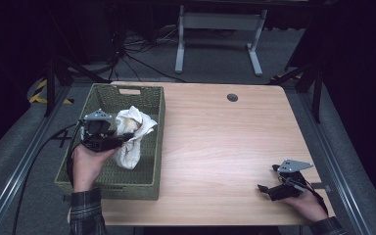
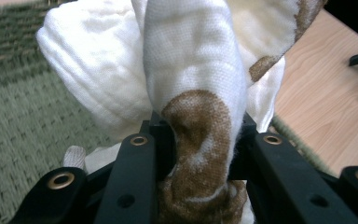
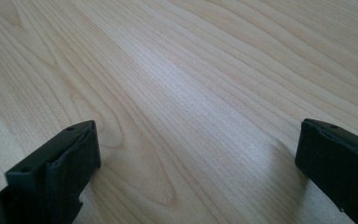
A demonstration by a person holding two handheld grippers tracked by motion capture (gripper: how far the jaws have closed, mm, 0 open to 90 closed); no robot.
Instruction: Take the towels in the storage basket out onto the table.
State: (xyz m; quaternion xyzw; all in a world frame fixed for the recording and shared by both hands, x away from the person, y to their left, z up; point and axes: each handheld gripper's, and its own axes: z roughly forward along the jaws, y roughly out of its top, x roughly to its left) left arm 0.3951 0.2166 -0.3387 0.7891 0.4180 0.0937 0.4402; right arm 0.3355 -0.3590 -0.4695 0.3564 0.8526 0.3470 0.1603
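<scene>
White cloth [image 1: 131,131] with brown patches hangs bunched over the green woven basket [image 1: 152,122], which stands at the left side of the wooden table [image 1: 225,147]. In the high view the cloth's long axis runs from its crumpled upper part, farther from the person, down toward the person, with the lower end drooping onto the basket's floor. The left gripper [image 1: 127,139] has its jaws pinched on the cloth at about its middle; in the left gripper view the black jaws squeeze a brown-stained fold [image 2: 200,135], and the rest of the fabric billows above them. The left hand [image 1: 85,164] holds that gripper over the basket's interior. The right gripper [image 1: 269,188] rests low at the near right corner of the table, well apart from the basket; in the right gripper view its jaws stand wide with only bare wood between them. Count: one cloth, one basket, two grippers.
</scene>
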